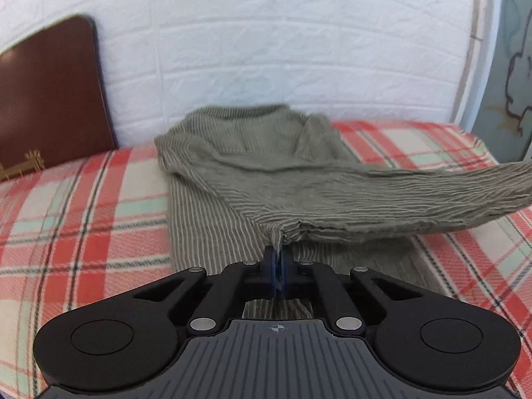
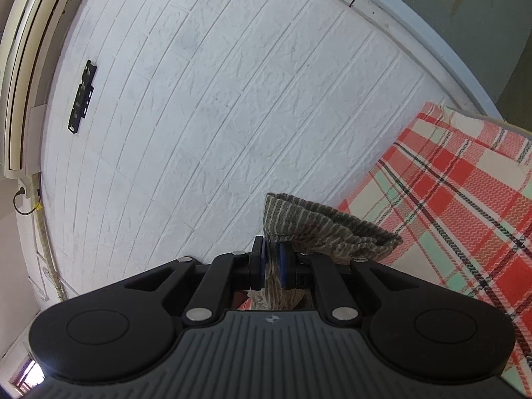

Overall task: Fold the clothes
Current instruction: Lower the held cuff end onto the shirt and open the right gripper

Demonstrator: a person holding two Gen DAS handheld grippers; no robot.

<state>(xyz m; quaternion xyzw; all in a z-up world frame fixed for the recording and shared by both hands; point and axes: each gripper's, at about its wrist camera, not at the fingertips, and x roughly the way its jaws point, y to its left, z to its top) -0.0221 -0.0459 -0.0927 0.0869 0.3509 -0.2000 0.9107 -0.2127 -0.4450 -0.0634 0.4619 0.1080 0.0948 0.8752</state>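
A grey-green striped garment (image 1: pixel 266 166) lies on a red, white and mint plaid bedspread (image 1: pixel 83 206). My left gripper (image 1: pixel 278 252) is shut on a pinched corner of its cloth, and the fold it holds stretches off to the right, lifted above the lower layer. In the right wrist view my right gripper (image 2: pixel 273 252) is shut on a bunched piece of the same striped garment (image 2: pixel 319 222), held up in front of the white brick wall with the bedspread (image 2: pixel 449 199) to its right.
A white brick-pattern wall (image 1: pixel 266 50) runs behind the bed. A brown padded headboard (image 1: pixel 50 99) stands at the left. An air conditioner (image 2: pixel 23 73) and a black bracket (image 2: pixel 81 96) hang on the wall. A pale door or panel (image 1: pixel 512 66) stands at the far right.
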